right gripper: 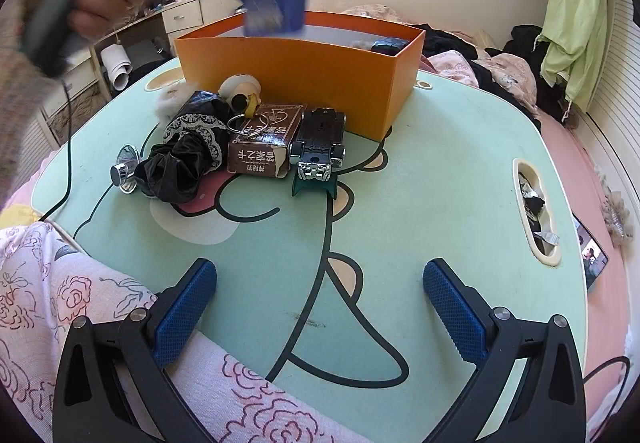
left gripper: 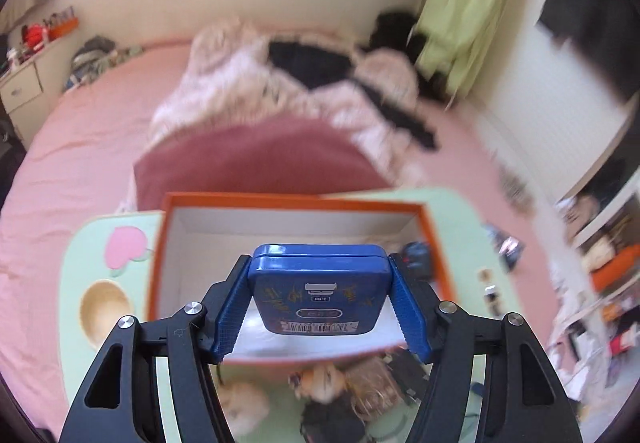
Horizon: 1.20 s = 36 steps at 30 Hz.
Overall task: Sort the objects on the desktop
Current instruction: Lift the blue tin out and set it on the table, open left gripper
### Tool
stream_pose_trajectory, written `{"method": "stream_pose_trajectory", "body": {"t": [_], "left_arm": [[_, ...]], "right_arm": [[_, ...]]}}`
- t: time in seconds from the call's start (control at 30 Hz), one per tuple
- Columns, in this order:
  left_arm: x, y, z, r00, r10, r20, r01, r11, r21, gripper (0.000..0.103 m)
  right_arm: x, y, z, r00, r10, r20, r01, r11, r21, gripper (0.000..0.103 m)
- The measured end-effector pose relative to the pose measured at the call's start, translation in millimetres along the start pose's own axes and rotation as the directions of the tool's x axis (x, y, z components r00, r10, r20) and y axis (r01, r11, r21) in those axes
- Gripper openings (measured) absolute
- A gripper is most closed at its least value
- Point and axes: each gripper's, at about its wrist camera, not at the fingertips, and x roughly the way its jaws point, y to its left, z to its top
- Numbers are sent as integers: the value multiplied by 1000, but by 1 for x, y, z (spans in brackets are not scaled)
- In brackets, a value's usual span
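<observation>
My left gripper (left gripper: 320,283) is shut on a blue tin (left gripper: 320,289) and holds it above the open orange box (left gripper: 296,201); the same tin (right gripper: 274,13) shows blurred over the box (right gripper: 296,79) in the right wrist view. My right gripper (right gripper: 320,303) is open and empty, low over the near part of the green lap table (right gripper: 440,147). In front of the box lie a brown card box (right gripper: 266,139), a toy car (right gripper: 320,141), a black lace scrunchie (right gripper: 188,155), a key ring (right gripper: 248,123) and a small doll head (right gripper: 240,89).
A dark object (right gripper: 390,43) lies inside the orange box at its right end. A metal knob (right gripper: 126,169) sits at the table's left. A slot (right gripper: 534,211) in the table's right side holds small items. A phone (right gripper: 592,253) lies on the pink bed.
</observation>
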Motion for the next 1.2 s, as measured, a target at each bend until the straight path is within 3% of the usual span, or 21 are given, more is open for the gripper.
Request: {"method": "stream_pose_trajectory", "body": {"t": [0.1,0.2,0.47,0.6,0.67,0.73,0.77,0.9,1.13,1.2], "left_arm": [[-39,10,-18,995,-61,82,63,998,-21,65],[-60,20,-50,988,-103,113,108,994,-36,65],[-6,50,-114,997,-71,-13,69,991,-117,65],[-8,58,-122,997,-9,77,19,992,-129,67],[-22,55,-125,991,20,129,-8,995,-96,77],[-35,51,-130,987,34,157,-25,998,-61,95],[-42,49,-135,986,51,160,-45,998,-42,96],[-53,45,-166,990,98,101,-103,994,37,97],[-30,33,-218,998,58,-38,-52,989,139,101],[-16,28,-220,992,116,-43,-107,980,168,103]], "right_arm": [[0,0,0,1000,0,0,0,1000,0,103],[0,0,0,1000,0,0,0,1000,0,103],[0,0,0,1000,0,1,0,1000,0,103],[0,0,0,1000,0,1,0,1000,0,103],[0,0,0,1000,0,1,0,1000,0,103],[0,0,0,1000,0,1,0,1000,0,103],[0,0,0,1000,0,1,0,1000,0,103],[0,0,0,1000,0,1,0,1000,0,103],[0,0,0,1000,0,1,0,1000,0,103],[0,-1,-1,1000,0,1,0,1000,0,103]]}}
